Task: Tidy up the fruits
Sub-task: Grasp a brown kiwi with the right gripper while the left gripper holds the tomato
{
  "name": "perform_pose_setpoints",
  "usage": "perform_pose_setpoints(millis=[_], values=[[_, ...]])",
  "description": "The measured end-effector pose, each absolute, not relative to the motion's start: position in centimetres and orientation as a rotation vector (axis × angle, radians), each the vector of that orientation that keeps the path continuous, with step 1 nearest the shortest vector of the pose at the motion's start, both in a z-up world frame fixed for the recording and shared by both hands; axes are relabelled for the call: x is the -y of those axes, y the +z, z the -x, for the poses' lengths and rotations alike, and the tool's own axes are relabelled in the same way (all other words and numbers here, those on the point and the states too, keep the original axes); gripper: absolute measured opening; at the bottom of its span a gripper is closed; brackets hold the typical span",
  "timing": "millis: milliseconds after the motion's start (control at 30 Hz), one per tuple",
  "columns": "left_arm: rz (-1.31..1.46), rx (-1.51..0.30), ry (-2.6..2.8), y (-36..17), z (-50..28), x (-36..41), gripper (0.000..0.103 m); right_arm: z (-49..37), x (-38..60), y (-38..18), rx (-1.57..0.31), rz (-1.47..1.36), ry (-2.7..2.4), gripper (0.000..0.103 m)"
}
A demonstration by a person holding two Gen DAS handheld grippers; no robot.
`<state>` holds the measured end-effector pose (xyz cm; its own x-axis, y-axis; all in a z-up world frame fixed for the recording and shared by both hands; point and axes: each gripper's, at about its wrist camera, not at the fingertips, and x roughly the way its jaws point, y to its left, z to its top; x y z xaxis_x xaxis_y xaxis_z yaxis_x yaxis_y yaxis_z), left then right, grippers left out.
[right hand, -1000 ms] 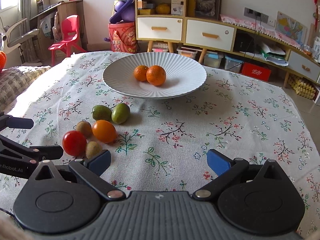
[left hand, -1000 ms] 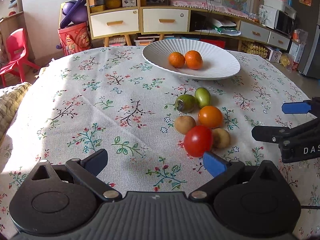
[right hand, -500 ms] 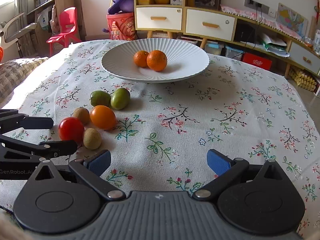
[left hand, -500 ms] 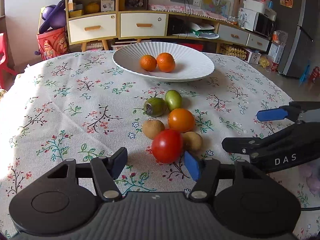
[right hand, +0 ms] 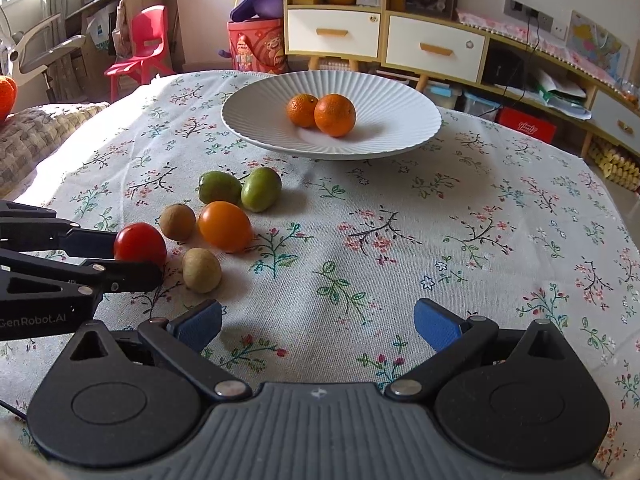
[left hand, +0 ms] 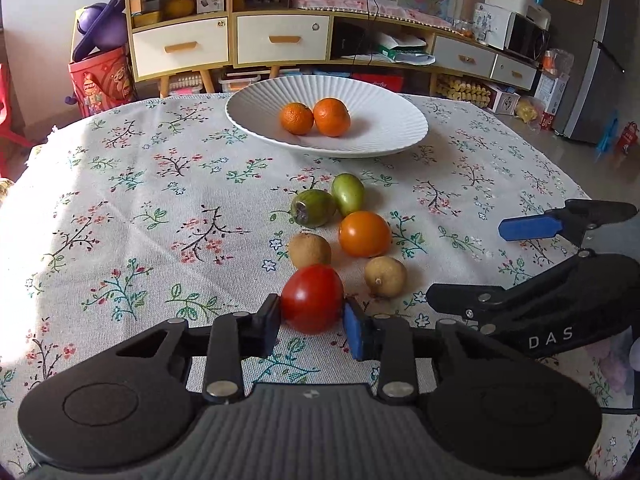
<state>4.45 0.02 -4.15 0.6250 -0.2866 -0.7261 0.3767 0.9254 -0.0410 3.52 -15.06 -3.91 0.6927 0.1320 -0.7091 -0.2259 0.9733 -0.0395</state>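
My left gripper (left hand: 311, 322) is shut on a red tomato (left hand: 313, 298) that sits on the floral tablecloth; it also shows in the right wrist view (right hand: 140, 245). Beyond it lie two brown kiwis (left hand: 309, 249) (left hand: 385, 276), an orange tomato (left hand: 364, 233) and two green fruits (left hand: 313, 207) (left hand: 348, 194). A white ribbed plate (left hand: 380, 136) at the back holds two oranges (left hand: 296, 118) (left hand: 331, 117). My right gripper (right hand: 318, 324) is open and empty above bare cloth, right of the fruit cluster.
The round table (right hand: 460, 240) drops off at its right and far edges. A cabinet with drawers (left hand: 228, 40) stands behind, a red chair (right hand: 138, 40) and a woven cushion (right hand: 36, 136) to the left.
My left gripper moved forward and closed its fingers onto the red tomato. The right gripper stayed open and shifted slightly closer to the table.
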Motion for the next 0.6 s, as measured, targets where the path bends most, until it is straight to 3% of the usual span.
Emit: perform_pose_setpoints(millis=[233, 533, 600], values=[[-0.139, -0.834, -0.320, -3.9, -4.7, -1.3, 0.018, -3.7, 13.4, -3.8, -0.783, 0.138, 0.257, 0.101], [-0.140, -0.841, -0.296, -3.7, -4.5, -2.3, 0.018, -4.0, 12.0, -3.8, -0.790, 0.136, 0.295, 0.085], [-0.138, -0.843, -0.293, -3.6, -4.5, -2.5, 0.018, -4.1, 11.8, -3.7, -0.786, 0.135, 0.300, 0.077]])
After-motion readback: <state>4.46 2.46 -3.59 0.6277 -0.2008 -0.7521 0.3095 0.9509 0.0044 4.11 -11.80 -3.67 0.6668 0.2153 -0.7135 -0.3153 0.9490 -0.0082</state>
